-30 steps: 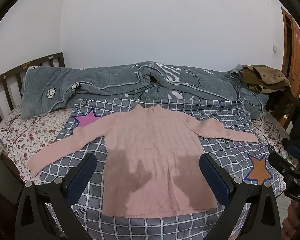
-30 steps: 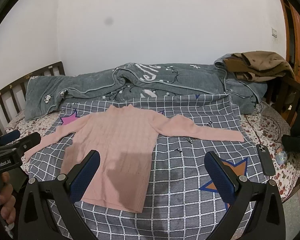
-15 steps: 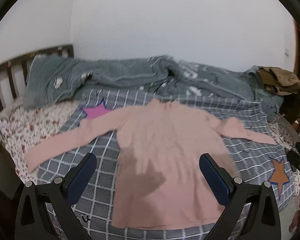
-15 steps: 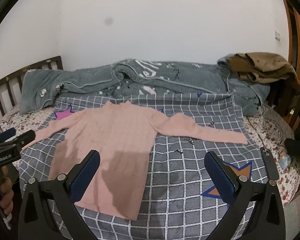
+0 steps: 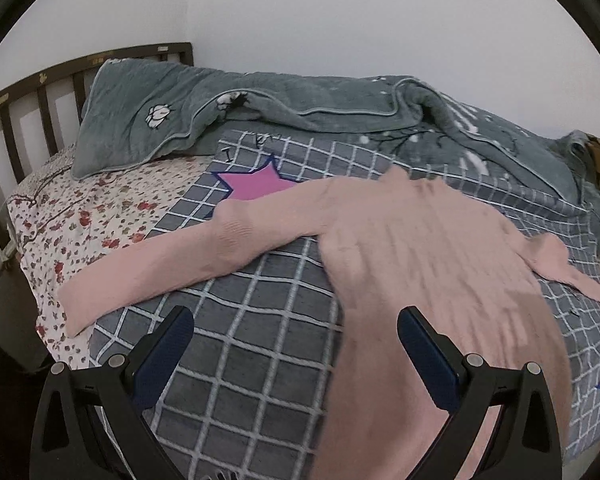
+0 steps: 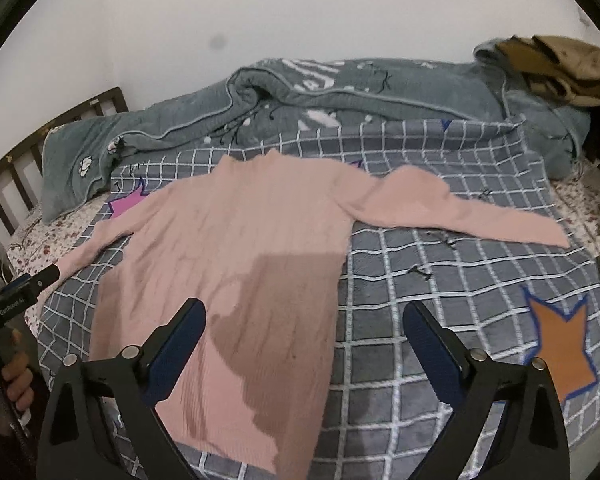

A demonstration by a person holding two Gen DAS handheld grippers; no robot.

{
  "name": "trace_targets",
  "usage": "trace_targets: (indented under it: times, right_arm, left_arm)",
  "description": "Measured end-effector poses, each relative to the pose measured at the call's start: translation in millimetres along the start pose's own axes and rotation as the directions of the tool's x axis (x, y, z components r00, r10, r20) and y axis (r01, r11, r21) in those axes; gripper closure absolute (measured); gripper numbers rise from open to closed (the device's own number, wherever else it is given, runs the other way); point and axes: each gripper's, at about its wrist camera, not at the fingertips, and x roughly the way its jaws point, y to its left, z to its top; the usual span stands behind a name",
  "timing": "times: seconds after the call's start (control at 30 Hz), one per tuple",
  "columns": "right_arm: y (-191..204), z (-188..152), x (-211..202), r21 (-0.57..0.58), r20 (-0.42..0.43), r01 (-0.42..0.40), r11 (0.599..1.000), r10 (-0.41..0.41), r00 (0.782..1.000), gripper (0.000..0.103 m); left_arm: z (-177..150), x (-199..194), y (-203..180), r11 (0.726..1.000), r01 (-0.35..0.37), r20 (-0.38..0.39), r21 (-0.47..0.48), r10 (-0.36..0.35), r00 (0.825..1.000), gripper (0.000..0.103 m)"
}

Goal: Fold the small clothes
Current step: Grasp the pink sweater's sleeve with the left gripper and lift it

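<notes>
A pink knitted sweater [image 5: 420,248] lies flat on the bed, front down or up I cannot tell, with both sleeves spread out. In the left wrist view my left gripper [image 5: 294,314] hovers open above the checked blanket, between the left sleeve [image 5: 160,272] and the sweater's body. In the right wrist view my right gripper [image 6: 305,306] hangs over the sweater [image 6: 240,248] near its lower right edge. Its jaws are wide and closing, with nothing held between them. The right sleeve [image 6: 460,216] stretches away to the right.
A grey checked blanket [image 6: 440,280] with star patches covers a floral sheet [image 5: 80,208]. A rumpled grey quilt [image 5: 260,96] lies along the wall, by a wooden headboard [image 5: 40,92]. Brown clothes [image 6: 560,60] are piled at the far right. A hand [image 6: 16,376] holds the left gripper's handle.
Both grippers have come down closer to the bed. The left view has swung left toward the left sleeve. The sweater has not moved.
</notes>
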Motion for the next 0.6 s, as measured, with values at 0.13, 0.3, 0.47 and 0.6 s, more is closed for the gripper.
trace_targets:
  times: [0.13,0.3,0.47,0.6]
  right_arm:
    - [3,3,18,-0.004,-0.015,0.003,1.0,-0.003,1.0,0.007]
    - [7,10,33,-0.023,-0.022,0.015,1.0,-0.015,1.0,0.008]
    - [11,22,49,-0.034,-0.034,0.023,0.999,-0.024,0.999,0.013]
    - [16,29,60,-0.041,-0.019,0.028,0.999,-0.028,0.999,0.014]
  left_arm:
    - [3,21,18,0.998,-0.001,-0.024,-0.056,-0.001,1.0,0.001]
    - [1,53,52,0.985,0.025,-0.094,-0.173,-0.041,0.995,0.001]
    - [-12,75,95,0.952,0.011,-0.108,-0.307,-0.046,0.993,0.002]
    - [-23,91,135,0.875,0.072,-0.116,-0.479,-0.145,0.983,0.012]
